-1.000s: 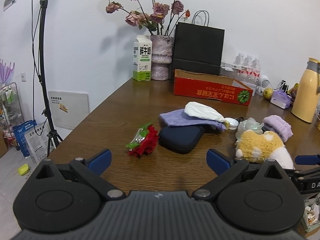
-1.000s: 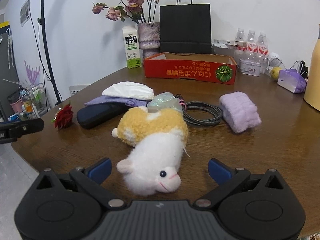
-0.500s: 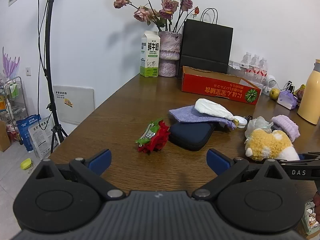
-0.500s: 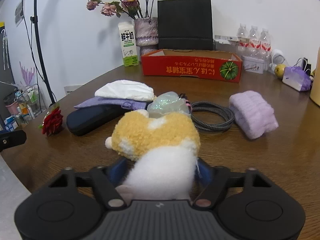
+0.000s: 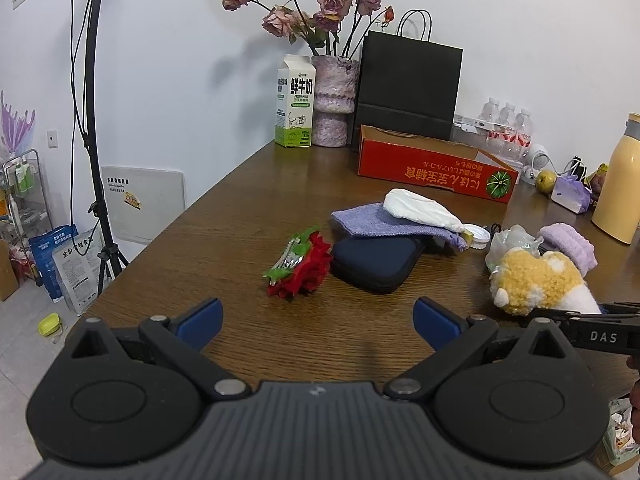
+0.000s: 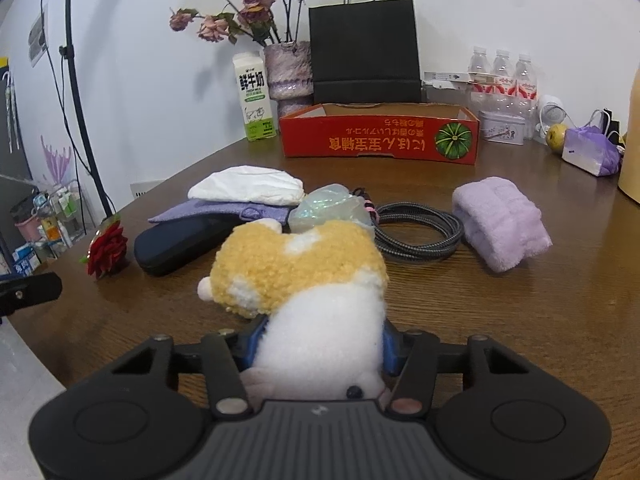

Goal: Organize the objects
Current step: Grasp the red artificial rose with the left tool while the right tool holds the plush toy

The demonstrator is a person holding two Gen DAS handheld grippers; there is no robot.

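A yellow and white plush toy (image 6: pixel 300 264) lies on the brown table (image 6: pixel 520 320) near its front edge. My right gripper (image 6: pixel 322 344) is closing on it, and both blue pads press the sides of its white head. The toy (image 5: pixel 536 280) also shows at the right of the left wrist view. My left gripper (image 5: pixel 316 320) hangs open over the front of the table with nothing between its fingers. Just beyond it lie a red rose clip (image 5: pixel 304 266) and a dark blue case (image 5: pixel 376 258). An open red cardboard box (image 6: pixel 380 136) stands at the back.
A purple cloth (image 5: pixel 372 220) under a white cloth (image 5: pixel 416 206) rests on the case. Behind the toy are a shiny bag (image 6: pixel 332 208), a coiled cable (image 6: pixel 420 228) and a lilac towel (image 6: pixel 500 220). A milk carton (image 5: pixel 294 112), vase, black bag and bottles line the wall.
My right gripper went from wide open to closed around the plush toy's white head, which now sits deep between the fingers. The left gripper stays open and has hardly moved.
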